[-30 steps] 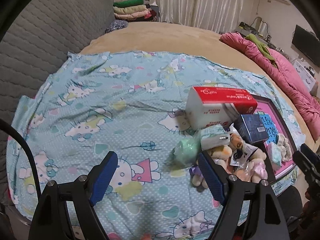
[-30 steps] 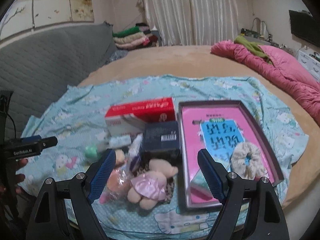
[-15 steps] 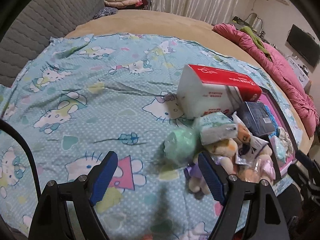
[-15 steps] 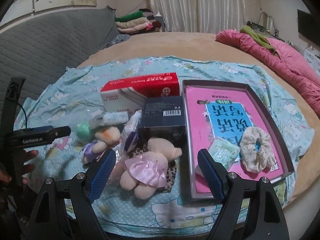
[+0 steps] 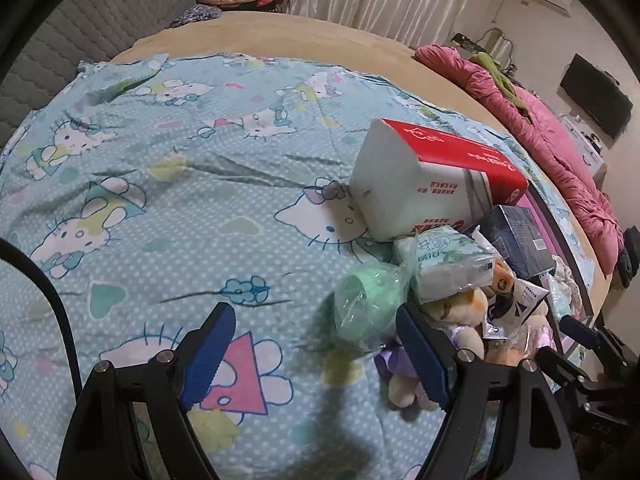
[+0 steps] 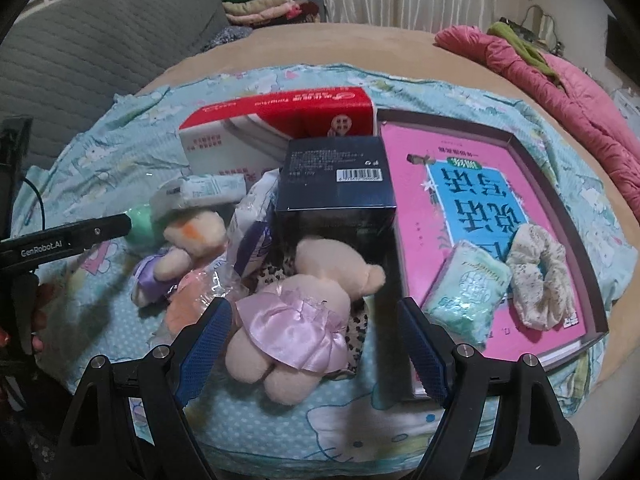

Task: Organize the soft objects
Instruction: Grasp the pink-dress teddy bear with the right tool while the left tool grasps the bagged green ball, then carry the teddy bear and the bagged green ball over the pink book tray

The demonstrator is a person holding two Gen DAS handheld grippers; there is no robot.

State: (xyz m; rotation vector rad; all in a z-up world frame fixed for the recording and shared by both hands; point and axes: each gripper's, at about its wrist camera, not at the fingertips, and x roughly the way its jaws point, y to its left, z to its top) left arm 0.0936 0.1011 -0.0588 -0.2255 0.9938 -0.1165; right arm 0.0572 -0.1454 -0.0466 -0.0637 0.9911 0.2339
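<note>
Both grippers are held wide open and empty: the left gripper (image 5: 316, 344) beside a green pouch (image 5: 366, 306), the right gripper (image 6: 316, 338) over a pink-skirted plush bear (image 6: 304, 312) lying beside the tray (image 6: 592, 280) on the bedsheet (image 5: 160, 184)

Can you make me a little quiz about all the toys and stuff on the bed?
1. True or false: the scrunchie lies inside the pink tray.
2. What does the plush bear between the right gripper fingers wear?
A. a pink skirt
B. a green hat
C. a blue scarf
3. Fill in: the top of the big tissue box is ____.

Key:
1. True.
2. A.
3. Red.
</note>
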